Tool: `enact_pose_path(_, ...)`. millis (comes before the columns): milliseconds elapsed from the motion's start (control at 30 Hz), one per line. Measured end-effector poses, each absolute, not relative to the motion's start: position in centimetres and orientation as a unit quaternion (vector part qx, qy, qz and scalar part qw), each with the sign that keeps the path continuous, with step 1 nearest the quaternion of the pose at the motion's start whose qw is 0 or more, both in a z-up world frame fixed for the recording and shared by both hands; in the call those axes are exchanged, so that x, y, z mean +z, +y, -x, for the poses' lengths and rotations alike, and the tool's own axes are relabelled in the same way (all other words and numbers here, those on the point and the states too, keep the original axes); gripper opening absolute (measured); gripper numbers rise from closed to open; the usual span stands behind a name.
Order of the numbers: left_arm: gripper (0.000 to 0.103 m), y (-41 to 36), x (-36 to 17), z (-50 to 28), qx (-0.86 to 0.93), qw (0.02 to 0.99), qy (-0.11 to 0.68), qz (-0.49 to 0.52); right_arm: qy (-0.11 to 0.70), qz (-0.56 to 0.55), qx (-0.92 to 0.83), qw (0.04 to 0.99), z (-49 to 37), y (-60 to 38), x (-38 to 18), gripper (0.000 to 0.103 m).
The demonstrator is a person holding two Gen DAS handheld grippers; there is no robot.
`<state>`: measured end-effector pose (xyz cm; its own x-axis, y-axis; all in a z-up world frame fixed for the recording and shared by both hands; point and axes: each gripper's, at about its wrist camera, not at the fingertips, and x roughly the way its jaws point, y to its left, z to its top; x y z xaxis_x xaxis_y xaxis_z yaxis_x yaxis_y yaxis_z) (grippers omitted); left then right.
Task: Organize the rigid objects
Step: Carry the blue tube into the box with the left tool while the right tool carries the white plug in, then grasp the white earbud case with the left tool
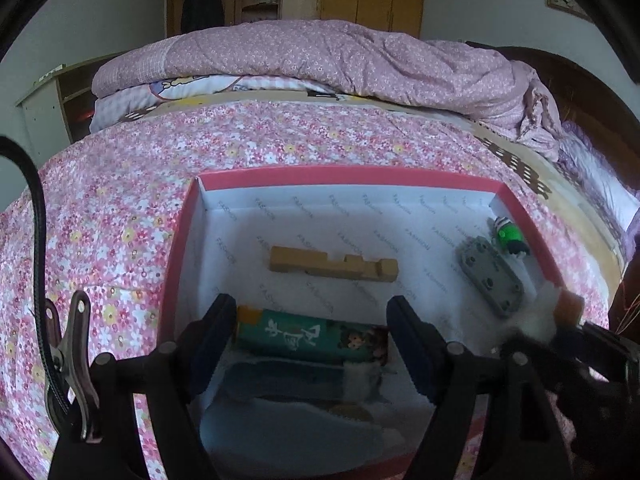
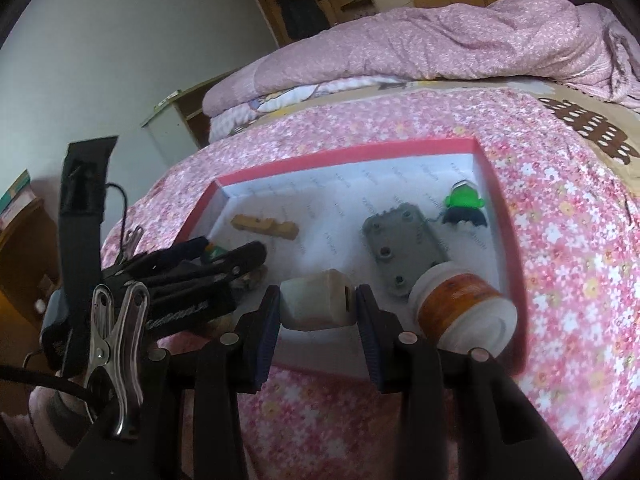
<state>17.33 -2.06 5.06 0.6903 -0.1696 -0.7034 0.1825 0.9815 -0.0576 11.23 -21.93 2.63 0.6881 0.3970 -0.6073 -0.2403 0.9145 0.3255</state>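
Clamped between the pads of the right gripper [image 2: 317, 307] was a pale block [image 2: 316, 305], hanging just over the near wall of the red box [image 2: 505, 216] that sat on the flowered bedspread [image 2: 560, 280]. Inside lay a wooden piece [image 2: 265, 227] to the left, a grey plate [image 2: 402, 249] in the middle, a green toy [image 2: 464, 200] in the far right corner, and an orange jar [image 2: 464, 308] on its side, just right of the block. The left gripper [image 1: 308, 340] stood wide apart and empty over the box's near left part, a green tube [image 1: 304, 336] lying between its fingers though not touching them. To place the block well, I judged it should go forward onto the bare floor between wooden piece and plate, lowered flat before the jaws part, keeping clear of the jar, which could roll if nudged.
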Motion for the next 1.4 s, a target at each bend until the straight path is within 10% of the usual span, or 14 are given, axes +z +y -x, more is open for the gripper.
enact_pose_path(1400, 0.081, -1.9, 8.6, -8.1, -0.092, 0.925, 0.367, -0.031, 0.331, -0.105, 0.168, 0.923, -3.4, -24.0, 4.0, 0.046)
